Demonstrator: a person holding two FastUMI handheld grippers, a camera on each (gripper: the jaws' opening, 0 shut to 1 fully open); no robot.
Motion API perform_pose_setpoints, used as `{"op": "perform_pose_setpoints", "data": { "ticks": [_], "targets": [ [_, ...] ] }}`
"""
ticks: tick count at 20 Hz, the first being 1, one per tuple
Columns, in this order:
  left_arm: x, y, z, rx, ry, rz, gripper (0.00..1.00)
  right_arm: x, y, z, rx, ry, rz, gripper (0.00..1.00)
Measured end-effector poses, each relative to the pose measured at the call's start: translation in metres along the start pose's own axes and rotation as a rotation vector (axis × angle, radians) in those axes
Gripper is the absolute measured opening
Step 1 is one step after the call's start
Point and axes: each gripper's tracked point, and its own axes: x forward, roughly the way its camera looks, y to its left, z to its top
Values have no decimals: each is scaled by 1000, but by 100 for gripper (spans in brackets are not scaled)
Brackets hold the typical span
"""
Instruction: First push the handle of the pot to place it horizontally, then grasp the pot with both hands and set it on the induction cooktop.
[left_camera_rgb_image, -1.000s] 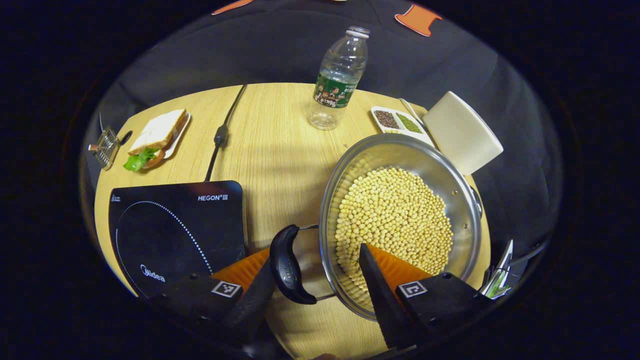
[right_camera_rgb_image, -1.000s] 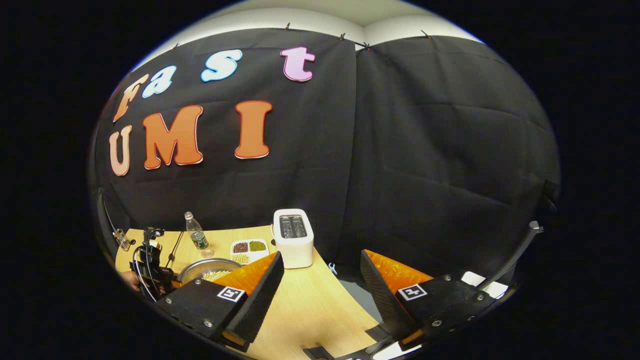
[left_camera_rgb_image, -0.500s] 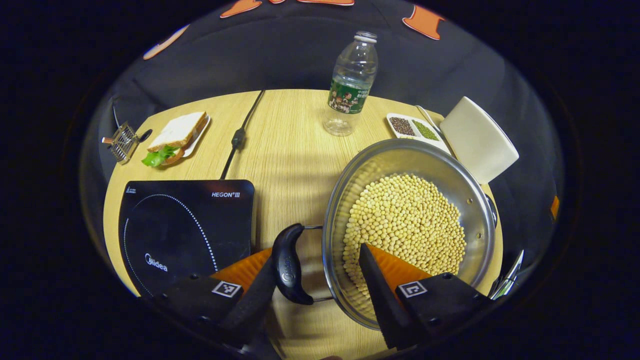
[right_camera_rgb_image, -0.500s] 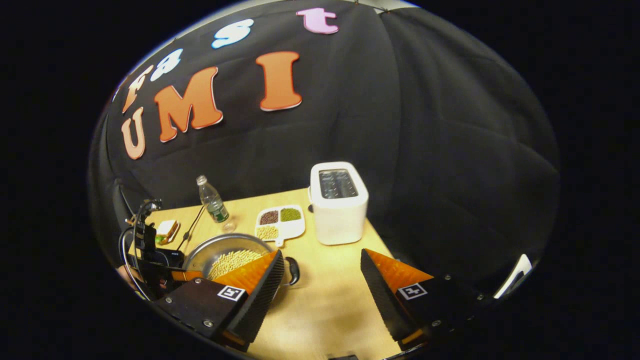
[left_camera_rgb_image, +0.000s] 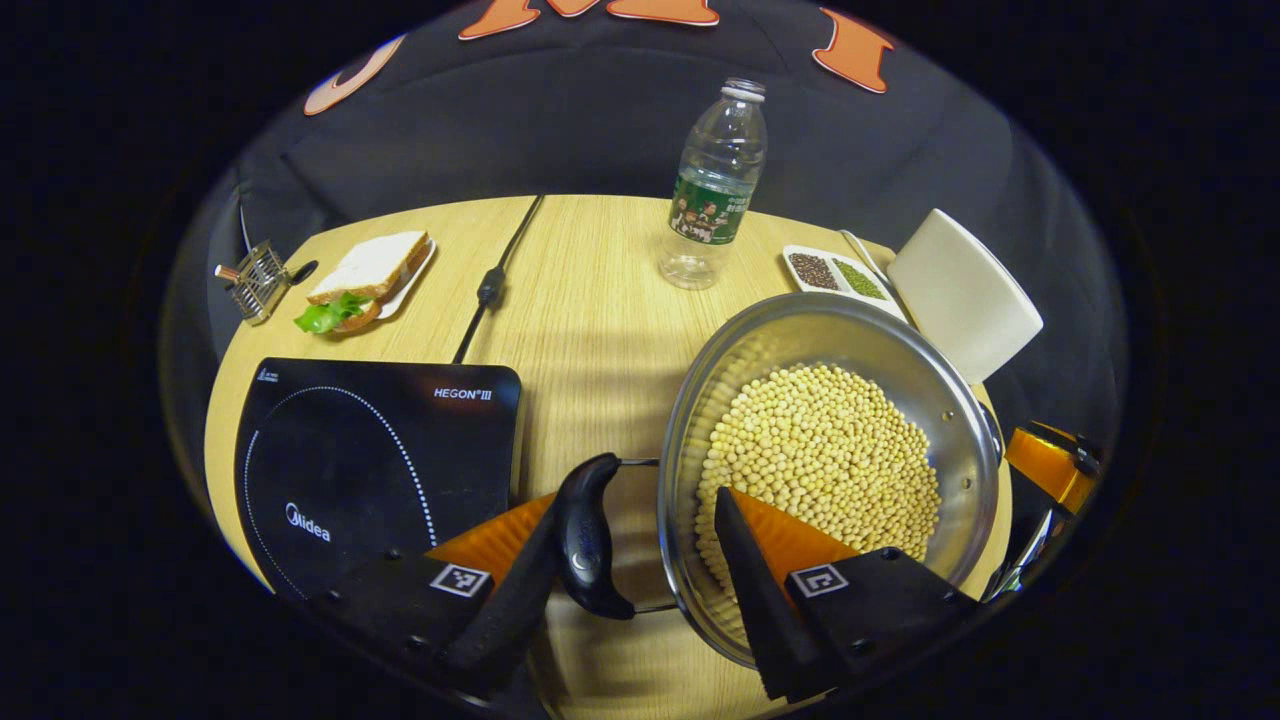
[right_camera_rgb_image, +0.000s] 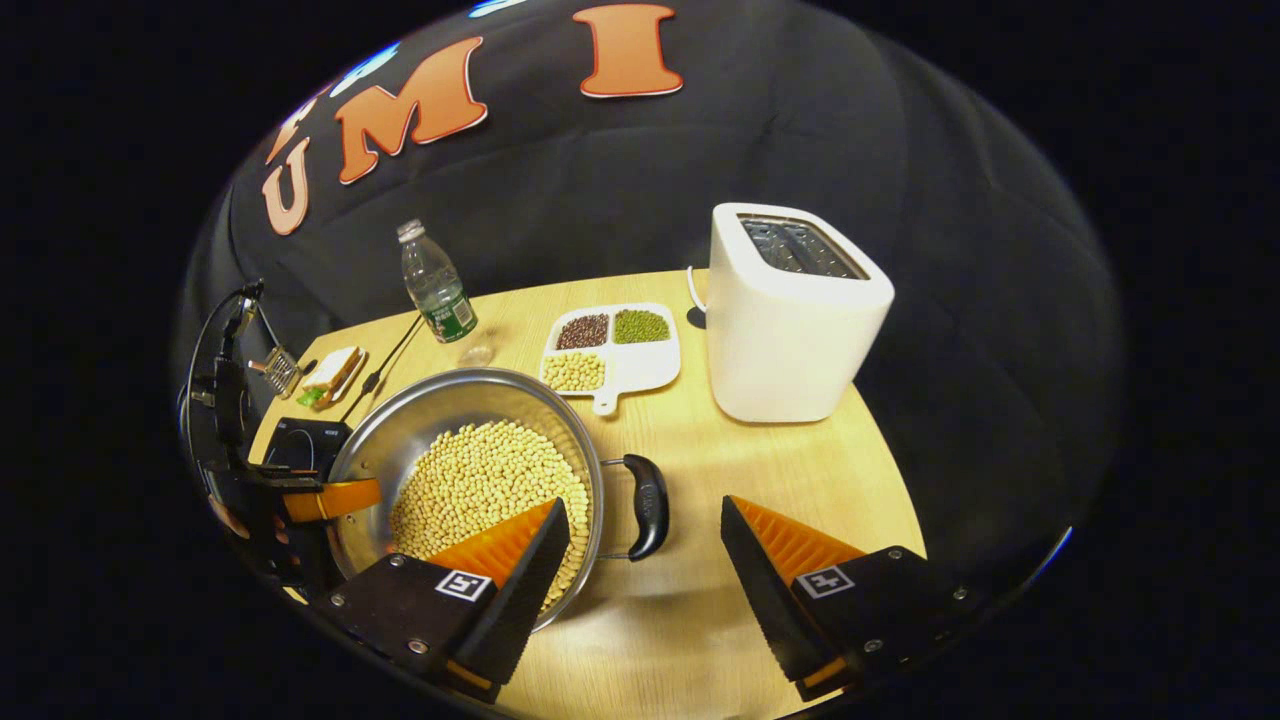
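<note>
Pot (left_camera_rgb_image: 960, 400): one, steel, on the desk (left_camera_rgb_image: 590, 330) just right of the cooktop (left_camera_rgb_image: 370, 450); holds a heap of pale beans (left_camera_rgb_image: 820, 460).
Handles: two, black loops; one (left_camera_rgb_image: 588, 535) on the cooktop side, one (right_camera_rgb_image: 648, 505) on the opposite side.
Tray (right_camera_rgb_image: 655, 365): one, white, three compartments (dark beans, green beans, pale beans), between pot and toaster (right_camera_rgb_image: 790, 320).
Bottle (left_camera_rgb_image: 715, 190): one, clear, upright, looks nearly empty.
Sandwich (left_camera_rgb_image: 365, 280): one, on a small plate at the desk's far corner.
Left hand-held gripper (left_camera_rgb_image: 635, 595): jaws wide apart, straddling its handle and the pot rim; grips nothing.
Right hand-held gripper (right_camera_rgb_image: 645, 565): jaws wide apart, straddling the other handle; grips nothing.
</note>
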Motion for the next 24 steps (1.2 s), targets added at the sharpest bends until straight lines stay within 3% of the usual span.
{"op": "perform_pose_setpoints", "data": {
  "ticks": [3, 6, 9, 12, 13, 14, 18, 24],
  "targets": [
    [5, 6, 3, 36, -22, 40, 88, 18, 3, -11, 10, 60, 4, 95],
    [8, 8, 5, 41, -49, 52, 75, 31, 4, -17, 20, 87, 7, 95],
    [9, 8, 8, 26, -67, 55, 75, 40, 9, -23, 28, 104, 2, 92],
    [10, 9, 8, 33, -90, 55, 74, 49, 9, -36, -1, 136, -11, 84],
    [10, 9, 8, 30, -93, 56, 73, 48, 12, -36, 7, 134, -15, 79],
    [9, 9, 9, 31, -98, 58, 72, 51, 10, -35, 16, 123, -22, 66],
    [7, 10, 8, 28, -92, 79, 69, 47, 14, -39, 50, 143, -27, 54],
    [-36, 15, 32, 52, -200, 100, 67, 13, 26, -21, 79, 74, 8, 51]
  ]
}}
